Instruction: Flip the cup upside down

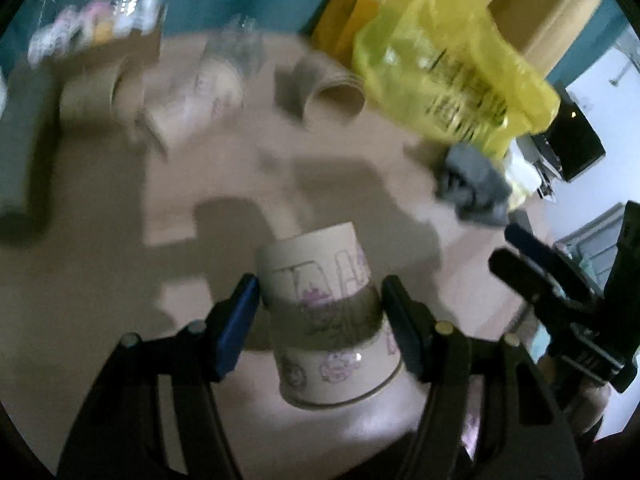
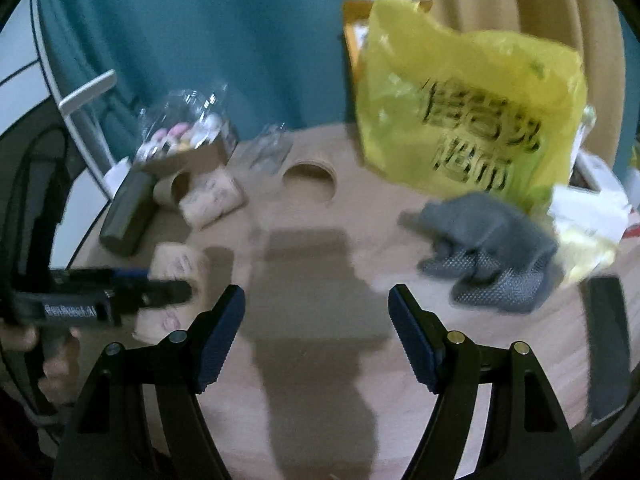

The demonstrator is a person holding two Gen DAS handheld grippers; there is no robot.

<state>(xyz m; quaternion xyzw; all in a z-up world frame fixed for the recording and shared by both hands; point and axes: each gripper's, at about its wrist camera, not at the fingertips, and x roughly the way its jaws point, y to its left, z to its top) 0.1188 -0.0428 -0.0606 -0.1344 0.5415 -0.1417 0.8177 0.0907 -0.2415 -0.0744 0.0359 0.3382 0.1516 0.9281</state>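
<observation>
- two grippers are seen, and one paper cup [image 1: 326, 316] is the thing to be flipped.
- at the far left of the round table [image 1: 100, 280], a dark tube [image 1: 20, 152] is laid on its side, likely just left there.
- near it, two or three more cups [image 1: 192, 100] are lying tipped over; the blur makes the count unsure.
- in the middle, the cup is held between the blue pads of the left gripper [image 1: 320, 300]. the wide rim is turned down toward the camera and the small bottom is up, so the flip looks almost done.
- the left pad is pressed on the cup; the right pad is just beside it, and a firm squeeze cannot be told for sure.
- whether the cup is touching the table cannot be told.
- to the right, one yellow bag [image 1: 448, 60] is stood at the back, and one grey cloth [image 1: 472, 188] is dropped in front of it.
- the right gripper [image 2: 316, 336] is spread wide with nothing in it, likely kept out of the way.
</observation>
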